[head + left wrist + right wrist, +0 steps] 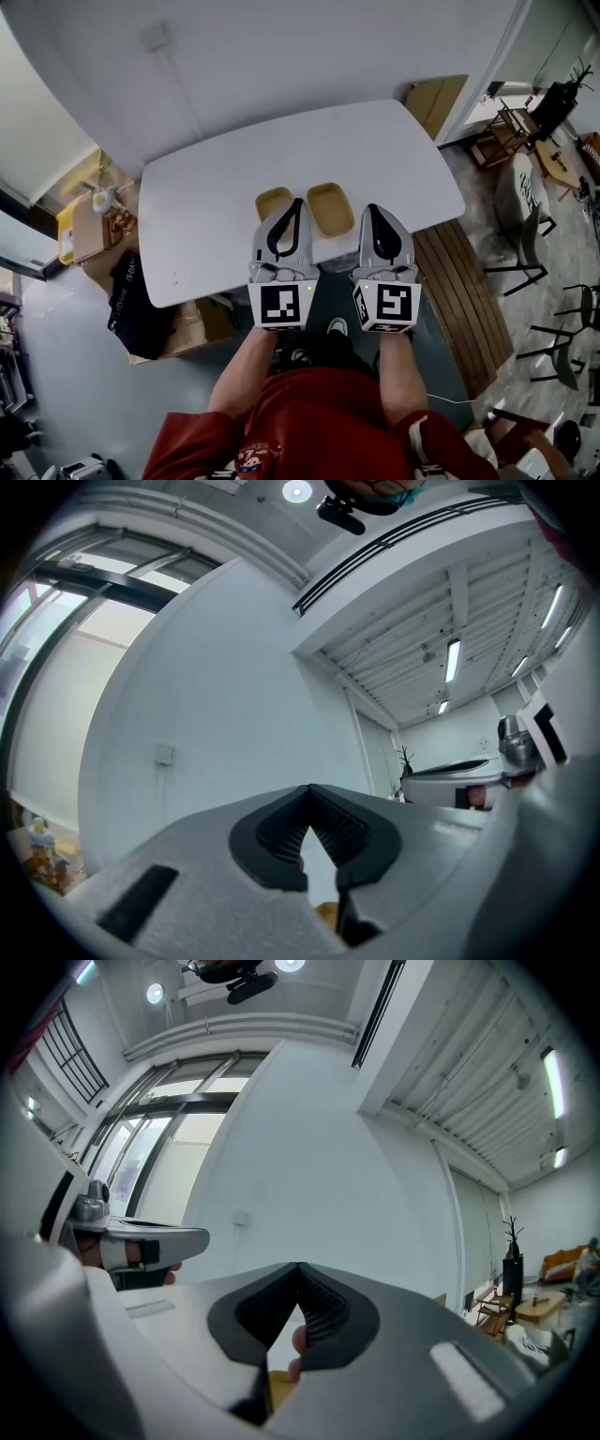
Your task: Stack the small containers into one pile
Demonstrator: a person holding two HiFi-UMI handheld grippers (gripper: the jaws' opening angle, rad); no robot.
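1. White table (216,187) fills the middle of the head view. Around it we see grey floor (56,375), a slatted wooden bench (464,300) at right and dark chairs (527,246) at the far right.
2. Two tan containers sit side by side at the table's lower edge: left container (271,201) and right container (330,208).
3. The left gripper (296,204) and right gripper (372,210) both have their jaws pressed together, pinching nothing.
4. The left gripper's tip overlaps the left container. The right container lies between the two tips.
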